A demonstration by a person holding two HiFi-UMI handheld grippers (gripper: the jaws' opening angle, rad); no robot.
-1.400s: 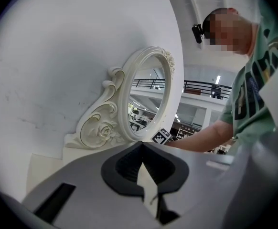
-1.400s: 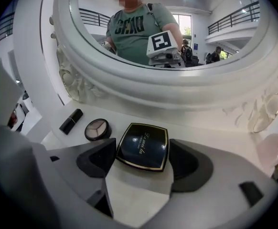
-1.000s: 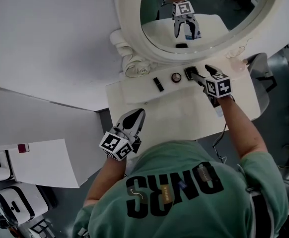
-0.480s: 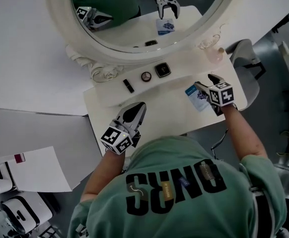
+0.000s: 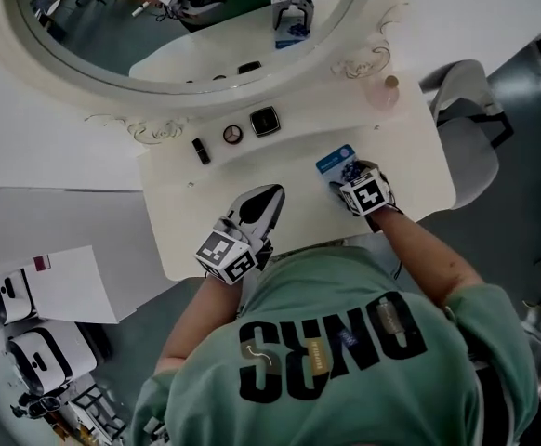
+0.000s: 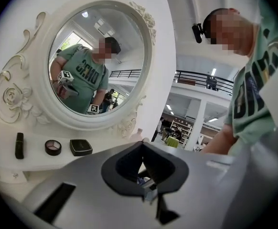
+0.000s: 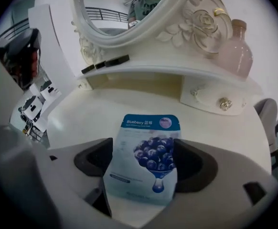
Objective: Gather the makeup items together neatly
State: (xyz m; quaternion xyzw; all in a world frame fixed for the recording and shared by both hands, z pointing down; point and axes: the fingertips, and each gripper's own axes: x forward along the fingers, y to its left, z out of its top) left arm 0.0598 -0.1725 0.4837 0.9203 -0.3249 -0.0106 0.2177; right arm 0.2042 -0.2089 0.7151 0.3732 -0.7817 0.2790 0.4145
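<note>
Your right tool point(image 5: 349, 182) pointed steeply down at the counter point(image 5: 410, 165), right of centre in the head view. Its jaws stood at their widest and had just been opening, with the blueberry sachet point(image 7: 147, 147) between them. The sachet lay on the counter, print side up, its long edges close against the two pads. The pads did not appear to press on it, so read this as an open tool around the sachet, not a grip. The placement made sense — a thin, limp packet sits neatly only when it is laid down whole.

Your left tool point(image 5: 272, 193) hovered low over the middle of the counter, nearly level, with its jaws together at the tips and holding nothing. By its position it was idle, clear of the sachet.

The other makeup items stood in a row on the raised shelf point(image 5: 308, 136) under the mirror point(image 6: 148, 56), upper centre of the head view. They were a dark lipstick tube point(image 5: 200, 150), a round eyeshadow pot point(image 5: 232, 135) and a square black compact point(image 5: 264, 121), near one another but not touching. A pink bottle point(image 5: 383, 91) stood at the right end of the shelf, well apart from the row.

The sachet lay below and right of the compact, on the lower level — judged not yet gathered with the row. Closing that gap would probably call for a fresh grip on the sachet.
</note>
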